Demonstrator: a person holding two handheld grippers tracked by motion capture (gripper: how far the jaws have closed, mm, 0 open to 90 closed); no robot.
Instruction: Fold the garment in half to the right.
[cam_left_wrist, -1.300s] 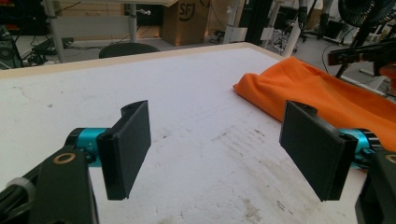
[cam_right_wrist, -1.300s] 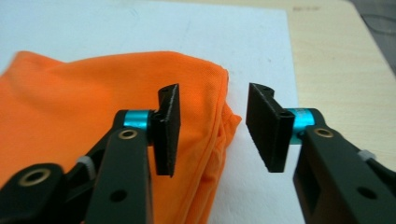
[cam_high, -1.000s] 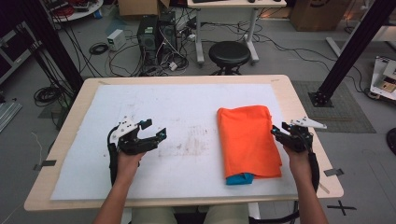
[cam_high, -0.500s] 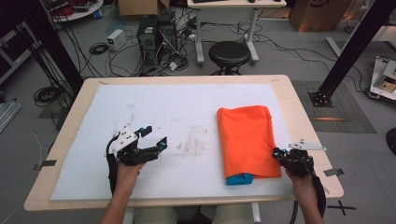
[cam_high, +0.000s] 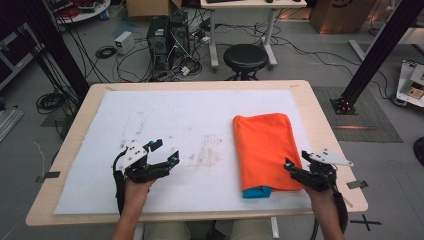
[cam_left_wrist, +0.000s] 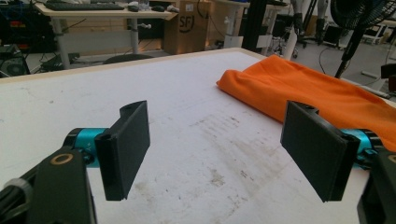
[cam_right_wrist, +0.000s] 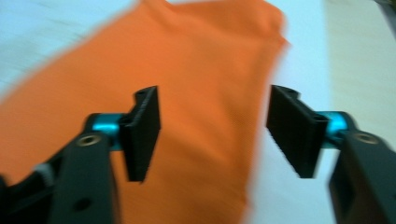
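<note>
The right gripper (cam_high: 295, 169), jaws just sprung wide and empty, hovers at the folded orange cloth (cam_high: 263, 150)'s near edge, probably regripping; the left gripper (cam_high: 167, 152) waits wide apart from it.

The folded cloth (cam_high: 262, 150) is bright orange, plain, with no pattern. Under its near edge a small turquoise-blue piece (cam_high: 257, 192) shows. The sheet (cam_high: 200, 120) that covers the table is white, with faint brown-grey stains and smudges near its middle. The table (cam_high: 320, 125) rim around it is light wood, pale beige. The left gripper (cam_high: 166, 152) is black, with turquoise metal parts behind its black jaws and a light grey plate on top. The right gripper (cam_high: 295, 161) has the same colours: black body, turquoise parts, grey plate. The round stool (cam_high: 245, 56) behind the table is black.
</note>
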